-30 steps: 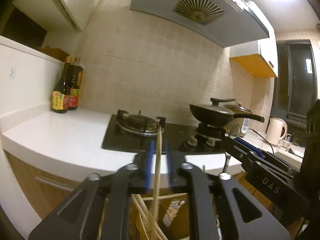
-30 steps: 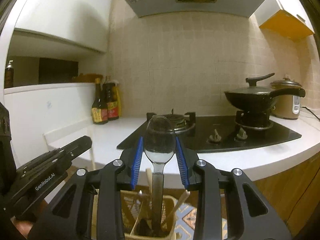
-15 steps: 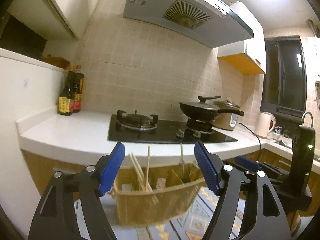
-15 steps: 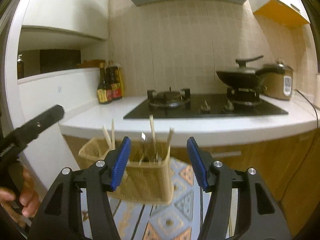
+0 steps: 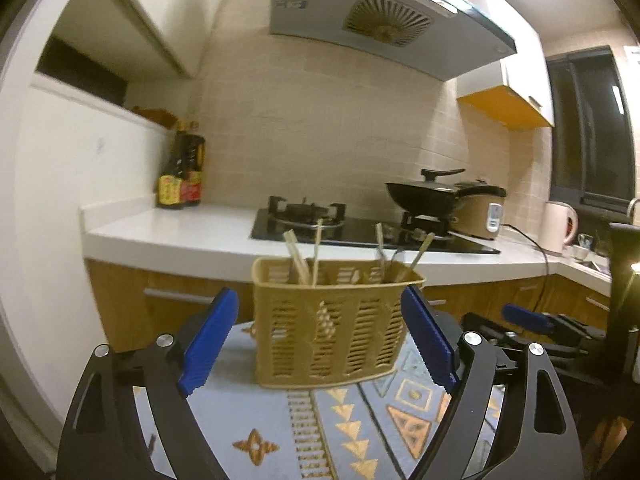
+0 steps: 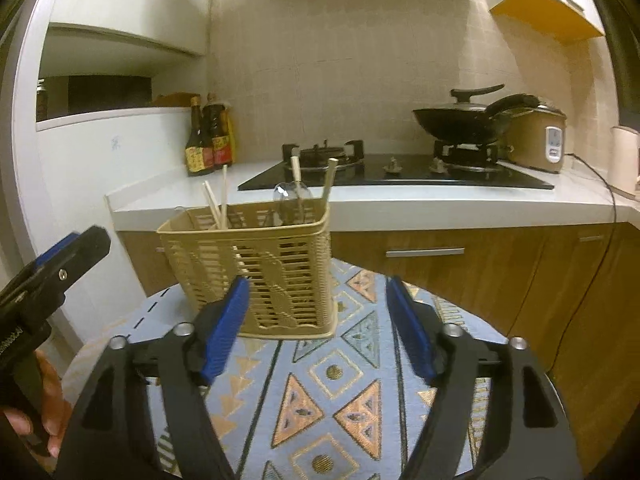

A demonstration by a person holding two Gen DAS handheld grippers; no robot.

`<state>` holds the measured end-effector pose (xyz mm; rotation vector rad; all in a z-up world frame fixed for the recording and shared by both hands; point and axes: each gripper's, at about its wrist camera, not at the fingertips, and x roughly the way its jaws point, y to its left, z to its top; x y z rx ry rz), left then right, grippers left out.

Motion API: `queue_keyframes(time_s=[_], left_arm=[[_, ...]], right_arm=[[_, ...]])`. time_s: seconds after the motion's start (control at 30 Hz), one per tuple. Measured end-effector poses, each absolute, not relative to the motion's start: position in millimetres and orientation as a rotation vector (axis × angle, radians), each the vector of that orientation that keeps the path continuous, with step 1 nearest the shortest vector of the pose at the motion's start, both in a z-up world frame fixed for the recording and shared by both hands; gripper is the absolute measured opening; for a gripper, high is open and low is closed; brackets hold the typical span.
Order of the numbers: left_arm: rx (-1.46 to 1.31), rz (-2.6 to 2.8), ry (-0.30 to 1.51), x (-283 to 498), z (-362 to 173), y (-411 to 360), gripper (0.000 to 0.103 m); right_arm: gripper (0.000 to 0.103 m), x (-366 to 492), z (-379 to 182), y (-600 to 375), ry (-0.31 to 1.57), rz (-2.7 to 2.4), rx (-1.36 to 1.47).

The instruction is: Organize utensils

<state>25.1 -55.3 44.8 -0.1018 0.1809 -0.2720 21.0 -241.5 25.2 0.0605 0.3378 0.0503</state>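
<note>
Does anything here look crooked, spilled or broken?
Nothing spilled or broken. The utensil basket stands upright on the patterned cloth; only the chopsticks inside lean at different angles beside the spoon.

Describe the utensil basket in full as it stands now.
The basket is tan slotted plastic, rectangular, open-topped and upright on a patterned blue cloth. Chopsticks stand at one end; a spoon and more sticks stand at the other. Neither gripper touches it.
</note>
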Motion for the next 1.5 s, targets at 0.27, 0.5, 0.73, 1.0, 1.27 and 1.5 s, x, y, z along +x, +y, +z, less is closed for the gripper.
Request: queue_keyframes(time_s=[0.27,0.5,0.73,1.0,1.27,1.5], left_arm=[[-0.065,-0.199,0.211,30.1,18.0,-58.1,0.082],[-0.024,-0.157,0.243,34.4,0.5,-61.6,0.084],[-0.003,-0.114,0.212,31.3,2.0,-60.8,0.086],[-0.037,-0.089,0.232,37.9,0.7,-52.2,0.086],[-0.022,-0.083,0.226,38.0,0.9,-54.5,0.089],[-0.016,-0.080,0.229,38.6,1.2,-55.8,0.091]], right_arm=[[0.086,17.9,2.1,-250.6,0.272,-0.024,0.046],[0.089,25.4,-7.9,-253.4,0.294,-0.007,0.020],[0.089,23.7,-8.5,-249.4,0.285,-0.009,-0.007],[0.089,24.4,-8.7,-252.0,0.284,-0.013,0.004],[0.089,25.0,-9.5,-248.3,0.294,-0.005,-0.010],[0.089,28.5,-11.8,-246.9,0.319,0.011,-0.012]])
